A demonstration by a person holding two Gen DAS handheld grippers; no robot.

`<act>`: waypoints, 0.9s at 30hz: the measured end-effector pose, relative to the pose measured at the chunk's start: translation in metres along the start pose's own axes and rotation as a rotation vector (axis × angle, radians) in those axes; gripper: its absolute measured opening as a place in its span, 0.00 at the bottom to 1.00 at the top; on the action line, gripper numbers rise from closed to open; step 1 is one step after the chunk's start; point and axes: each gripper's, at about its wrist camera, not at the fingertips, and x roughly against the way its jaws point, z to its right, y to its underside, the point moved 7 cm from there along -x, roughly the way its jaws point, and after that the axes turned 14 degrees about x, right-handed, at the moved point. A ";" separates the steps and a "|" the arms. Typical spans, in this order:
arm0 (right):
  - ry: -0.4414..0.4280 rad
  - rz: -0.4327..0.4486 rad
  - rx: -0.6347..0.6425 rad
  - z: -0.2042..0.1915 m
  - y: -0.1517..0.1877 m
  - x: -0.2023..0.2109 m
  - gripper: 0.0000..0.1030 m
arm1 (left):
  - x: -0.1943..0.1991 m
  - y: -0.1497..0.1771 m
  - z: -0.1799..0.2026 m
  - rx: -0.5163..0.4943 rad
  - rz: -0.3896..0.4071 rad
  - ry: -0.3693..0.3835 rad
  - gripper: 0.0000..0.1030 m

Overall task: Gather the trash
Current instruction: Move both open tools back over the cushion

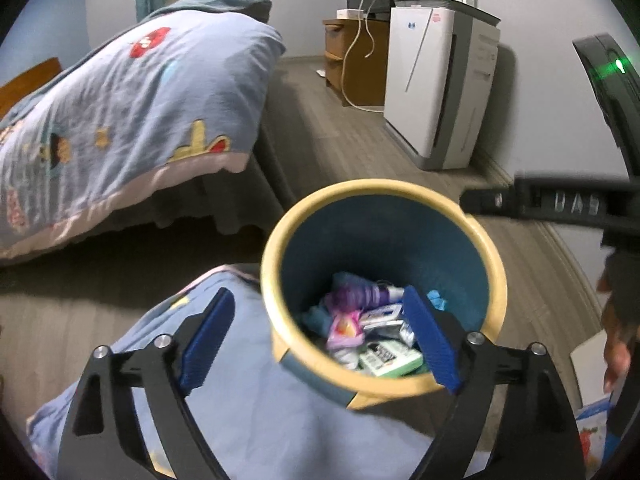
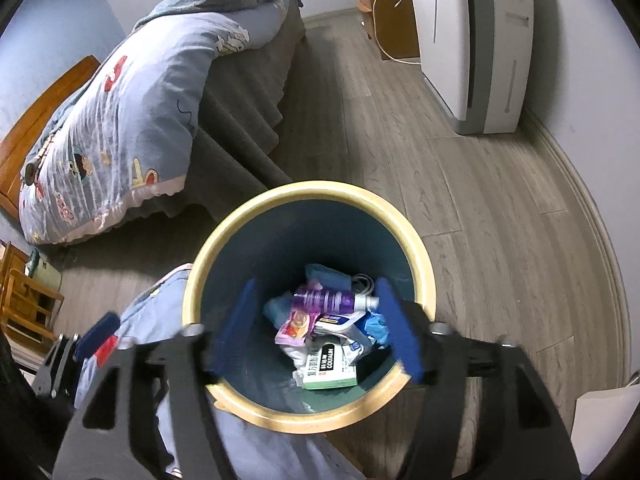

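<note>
Both grippers hang over the yellow-rimmed trash bin (image 2: 308,304), sitting lower centre of both views on the wood floor (image 2: 460,200). Right gripper (image 2: 316,332) and left gripper (image 1: 320,336) both have jaws spread wide with nothing clamped. Down inside lie a purple bottle (image 2: 324,301), a pink packet (image 2: 294,326) and a green-and-white box (image 2: 330,372).
</note>
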 end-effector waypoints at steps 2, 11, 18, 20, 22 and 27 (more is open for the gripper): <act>-0.004 0.018 0.016 -0.007 -0.002 0.007 0.89 | 0.011 0.004 -0.008 0.004 0.003 -0.013 0.88; -0.013 0.048 0.127 -0.062 0.007 0.048 0.94 | 0.101 0.027 -0.060 0.039 0.055 -0.070 0.92; -0.082 0.101 0.133 -0.115 0.022 0.088 0.94 | 0.176 0.055 -0.115 0.096 0.084 -0.132 0.92; -0.063 0.107 0.171 -0.130 0.028 0.095 0.94 | 0.194 0.065 -0.126 0.097 0.092 -0.146 0.93; -0.053 0.108 0.191 -0.141 0.034 0.098 0.94 | 0.212 0.076 -0.140 0.103 0.095 -0.161 0.93; -0.061 0.101 0.233 -0.173 0.055 0.105 0.94 | 0.235 0.103 -0.179 0.174 0.097 -0.196 0.93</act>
